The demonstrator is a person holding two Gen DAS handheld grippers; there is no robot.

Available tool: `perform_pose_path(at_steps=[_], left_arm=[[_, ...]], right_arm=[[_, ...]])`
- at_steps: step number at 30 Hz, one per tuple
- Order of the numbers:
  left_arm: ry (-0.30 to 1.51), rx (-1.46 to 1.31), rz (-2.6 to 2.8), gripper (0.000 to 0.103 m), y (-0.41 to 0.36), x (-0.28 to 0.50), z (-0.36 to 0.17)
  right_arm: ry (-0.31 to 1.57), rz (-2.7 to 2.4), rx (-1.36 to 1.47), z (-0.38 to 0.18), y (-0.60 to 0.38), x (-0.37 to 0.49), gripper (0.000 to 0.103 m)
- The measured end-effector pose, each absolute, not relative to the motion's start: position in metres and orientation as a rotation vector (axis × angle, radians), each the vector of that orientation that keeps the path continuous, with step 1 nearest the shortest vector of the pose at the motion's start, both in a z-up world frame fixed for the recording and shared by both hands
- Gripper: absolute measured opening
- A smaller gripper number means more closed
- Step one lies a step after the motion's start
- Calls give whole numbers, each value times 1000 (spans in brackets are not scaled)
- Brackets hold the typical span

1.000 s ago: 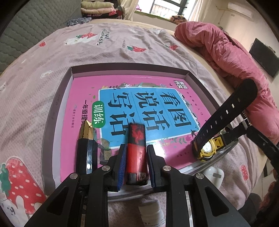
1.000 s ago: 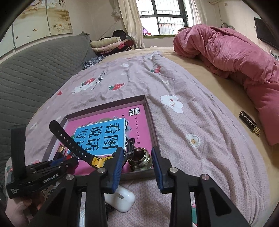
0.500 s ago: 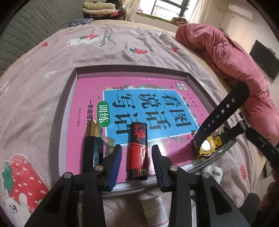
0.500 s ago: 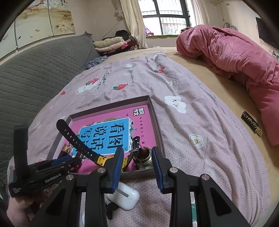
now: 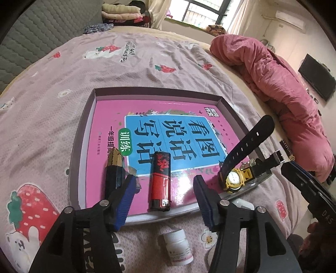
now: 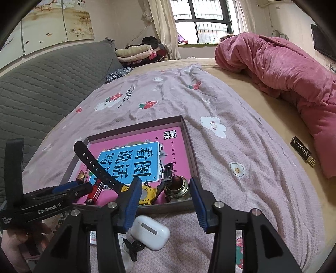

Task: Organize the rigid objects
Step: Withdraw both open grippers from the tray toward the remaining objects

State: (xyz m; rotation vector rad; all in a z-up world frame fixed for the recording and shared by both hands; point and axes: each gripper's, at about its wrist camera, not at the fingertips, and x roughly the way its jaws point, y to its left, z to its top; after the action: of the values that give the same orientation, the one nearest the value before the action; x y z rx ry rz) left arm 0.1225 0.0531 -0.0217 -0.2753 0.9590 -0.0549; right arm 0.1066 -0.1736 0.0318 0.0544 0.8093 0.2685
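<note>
Lighter point(image 5: 160, 181) free, left gripper point(image 5: 162, 196) opening | right gripper point(image 6: 164, 195) opening, empty; earbud case point(image 6: 151, 230) below

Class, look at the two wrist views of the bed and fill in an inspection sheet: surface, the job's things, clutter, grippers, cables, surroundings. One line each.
Surface: bed with a pink printed sheet; a shallow tray lies on it, a pink book flat inside.
Job's things: on the book, a red lighter, a black-and-gold stick, a yellow watch; a metal jar in the tray corner.
Clutter: white bottle, earbud case and black clip on the sheet outside the tray.
Grippers: left gripper jaws opening, lighter lying free between them; right gripper jaws opening, nothing held.
Cables: nothing seen.
Surroundings: pink quilt, grey headboard, window.
</note>
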Motion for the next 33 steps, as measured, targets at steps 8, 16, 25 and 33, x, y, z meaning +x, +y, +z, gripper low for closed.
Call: perform_pose_path(at_steps=[8, 16, 25, 33], left_arm=[[963, -277, -72, 62, 50, 111, -12], [932, -257, -76, 67, 45, 99, 6], [923, -247, -73, 69, 44, 92, 15], [917, -223, -103, 74, 36, 84, 20]], right_arm=[[797, 274, 46, 37, -173, 102, 47], [786, 289, 50, 44, -172, 98, 48], [770, 294, 37, 50, -173, 93, 48], [773, 345, 39, 51, -173, 87, 49]])
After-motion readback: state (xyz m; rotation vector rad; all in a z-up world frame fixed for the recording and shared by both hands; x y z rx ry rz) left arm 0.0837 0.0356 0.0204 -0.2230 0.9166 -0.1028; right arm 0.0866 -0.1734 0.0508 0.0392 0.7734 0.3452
